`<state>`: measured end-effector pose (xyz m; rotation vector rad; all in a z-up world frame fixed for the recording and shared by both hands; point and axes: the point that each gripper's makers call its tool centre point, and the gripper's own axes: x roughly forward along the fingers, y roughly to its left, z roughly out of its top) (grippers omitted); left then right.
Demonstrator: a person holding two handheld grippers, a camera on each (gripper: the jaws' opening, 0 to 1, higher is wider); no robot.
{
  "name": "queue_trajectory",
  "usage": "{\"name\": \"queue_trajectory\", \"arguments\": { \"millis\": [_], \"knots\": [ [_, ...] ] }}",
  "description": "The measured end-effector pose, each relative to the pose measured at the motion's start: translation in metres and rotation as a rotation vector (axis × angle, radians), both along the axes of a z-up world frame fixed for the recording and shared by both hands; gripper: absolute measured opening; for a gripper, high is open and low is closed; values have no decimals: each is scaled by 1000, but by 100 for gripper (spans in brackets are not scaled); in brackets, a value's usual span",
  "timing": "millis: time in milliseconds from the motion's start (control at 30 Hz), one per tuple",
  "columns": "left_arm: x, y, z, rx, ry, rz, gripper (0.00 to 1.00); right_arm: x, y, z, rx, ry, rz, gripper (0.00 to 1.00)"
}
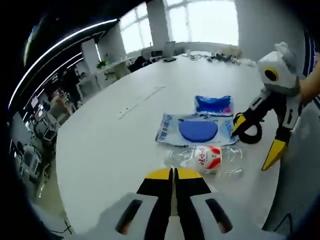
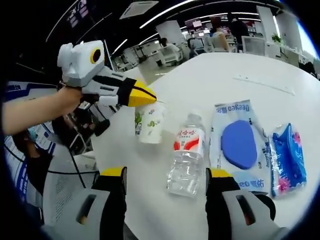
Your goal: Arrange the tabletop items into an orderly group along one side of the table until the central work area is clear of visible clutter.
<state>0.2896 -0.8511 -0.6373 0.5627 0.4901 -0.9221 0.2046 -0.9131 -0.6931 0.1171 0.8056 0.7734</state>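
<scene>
So the left tool [image 1: 173, 176] has its yellow-tipped jaws pressed together with nothing in them, hovering low over the white desk [image 1: 115, 145] and pointing at a clear water bottle [image 1: 205, 159] with a red and white label lying on its side just ahead. In the right gripper view that same tool [image 2: 142, 94] comes in from the left, held by a hand [image 2: 65, 100] with the forearm reaching in level, tips sitting right at the rim of an upright paper cup [image 2: 150, 121]; can't tell if it's actually touching. The right tool [image 2: 165, 180] is spread wide, jaws either side of the bottle's [image 2: 186, 155] base end but not touching it. From the left gripper view the right tool [image 1: 257, 137] hangs angled down from the right, jaws apart, over the desk edge near the packs. Just beyond the bottle is a flat wet-wipes pack [image 1: 195, 129] with a blue oval lid, and past it a smaller blue tissue pack [image 1: 214, 105]. All of it sits bunched near one desk edge.
</scene>
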Motion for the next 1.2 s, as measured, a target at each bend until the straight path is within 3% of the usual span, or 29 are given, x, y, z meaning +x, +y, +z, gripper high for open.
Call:
{"name": "queue_trajectory", "arguments": {
  "millis": [67, 133, 267, 433, 600, 733, 1000, 1100, 1200],
  "knots": [
    [-3, -5, 12, 13, -76, -27, 1, -1, 3, 2, 9, -4, 2, 61],
    [-15, -15, 24, 50, -165, -103, 1, -1, 8, 6, 22, -13, 5, 62],
    [-34, -31, 41, 38, -237, -163, 1, 2, 15, 11, 45, -35, 17, 62],
    [-55, -54, 70, -29, -310, -240, 1, 6, 23, 23, 91, -81, 32, 64],
    [-72, -70, 84, -103, -304, -294, 1, 14, 26, 40, 148, -134, 28, 64],
    [-78, -72, 81, -107, -294, -322, 1, 19, 28, 52, 193, -162, 37, 63],
    [-87, -77, 85, -188, -241, -329, 1, 13, 36, 57, 212, -153, 83, 41],
    [-89, -75, 84, -202, -218, -320, 1, 10, 37, 57, 192, -192, 101, 40],
    [-93, -74, 84, -269, -145, -292, 1, 9, 36, 58, 158, -265, 129, 38]
  ]
}}
